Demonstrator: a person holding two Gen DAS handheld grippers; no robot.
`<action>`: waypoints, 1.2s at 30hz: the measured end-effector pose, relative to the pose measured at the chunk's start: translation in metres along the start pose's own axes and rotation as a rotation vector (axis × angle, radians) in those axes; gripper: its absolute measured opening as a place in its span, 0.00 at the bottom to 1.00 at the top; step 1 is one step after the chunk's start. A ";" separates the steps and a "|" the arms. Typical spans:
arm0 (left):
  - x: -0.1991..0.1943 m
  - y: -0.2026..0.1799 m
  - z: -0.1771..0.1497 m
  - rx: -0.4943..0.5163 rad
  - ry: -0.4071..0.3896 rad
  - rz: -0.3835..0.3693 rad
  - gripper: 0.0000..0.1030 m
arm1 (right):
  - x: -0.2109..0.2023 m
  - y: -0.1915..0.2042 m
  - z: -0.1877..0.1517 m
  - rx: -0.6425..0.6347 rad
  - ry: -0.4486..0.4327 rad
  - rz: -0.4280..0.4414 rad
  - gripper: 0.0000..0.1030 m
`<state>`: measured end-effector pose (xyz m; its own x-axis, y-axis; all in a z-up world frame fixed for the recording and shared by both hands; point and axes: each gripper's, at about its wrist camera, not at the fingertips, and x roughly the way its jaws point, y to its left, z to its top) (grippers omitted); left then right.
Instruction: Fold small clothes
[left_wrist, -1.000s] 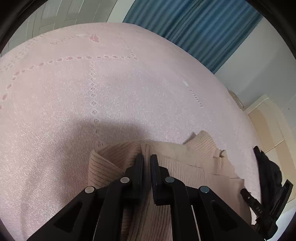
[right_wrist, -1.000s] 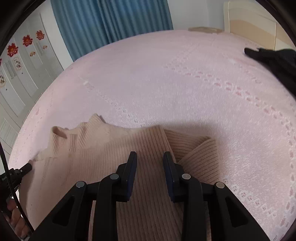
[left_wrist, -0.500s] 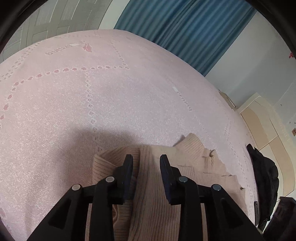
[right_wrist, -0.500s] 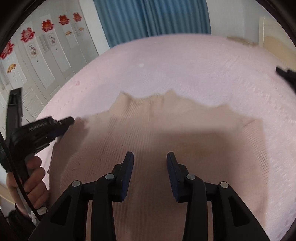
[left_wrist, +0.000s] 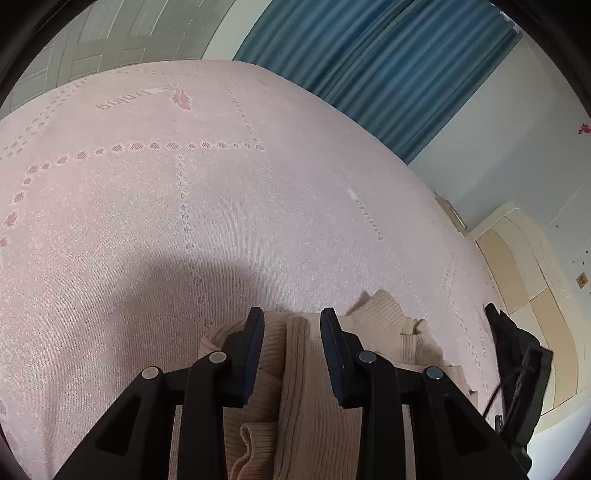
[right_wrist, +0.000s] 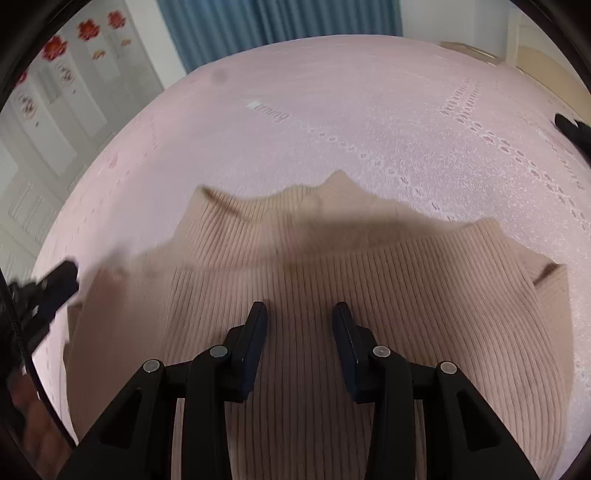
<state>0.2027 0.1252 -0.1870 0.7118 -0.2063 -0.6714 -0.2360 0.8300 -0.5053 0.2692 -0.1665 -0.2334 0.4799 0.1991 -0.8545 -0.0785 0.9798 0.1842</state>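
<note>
Sweater: where it lies spread on the pink bed, the beige ribbed sweater (right_wrist: 332, 295) has its high collar pointing toward the far edge of the bed; the bedspread (left_wrist: 221, 206) carries dotted lines and a feather motif.
Right wrist view: shows the whole body of the sweater, flat and broad, the collar (right_wrist: 266, 218) at the top, a folded corner at the right side, and the left hand-held gripper (right_wrist: 55, 288) blurred at the sweater's left edge, with part of the person's hand at the lower left edge of the frame.
Left wrist view: shows only the sweater's left side (left_wrist: 314, 406), where a sleeve is folded over the body into a raised ridge with a curled cuff (left_wrist: 255, 439) below it; the collar sits to the right.
Left hand-held gripper (left_wrist: 291, 325): jaws moderately apart, straddling the folded ridge, holding nothing; whether the fingertips touch the knit cannot be told.
Right hand-held gripper (right_wrist: 299, 317): jaws moderately apart over the middle of the sweater's body, gripping nothing; contact with the cloth cannot be told.
Near the bed's right edge: a black garment (left_wrist: 517, 354).
Beyond the bed: blue curtains (left_wrist: 369, 74), a cream headboard (left_wrist: 524, 273), white wardrobe doors with red flower stickers (right_wrist: 55, 48).
</note>
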 end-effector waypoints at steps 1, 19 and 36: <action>0.000 0.000 0.000 0.001 0.006 -0.003 0.30 | 0.003 0.000 0.004 0.010 0.009 -0.007 0.36; -0.023 0.001 -0.024 0.030 0.025 -0.059 0.36 | -0.065 0.018 -0.063 -0.247 0.004 -0.097 0.37; -0.095 0.009 -0.129 0.094 0.110 -0.062 0.38 | -0.103 0.004 -0.161 -0.291 -0.054 -0.079 0.37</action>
<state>0.0475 0.0854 -0.1976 0.6448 -0.3100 -0.6987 -0.1273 0.8577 -0.4981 0.0786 -0.1798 -0.2229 0.5395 0.1284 -0.8321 -0.2823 0.9587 -0.0351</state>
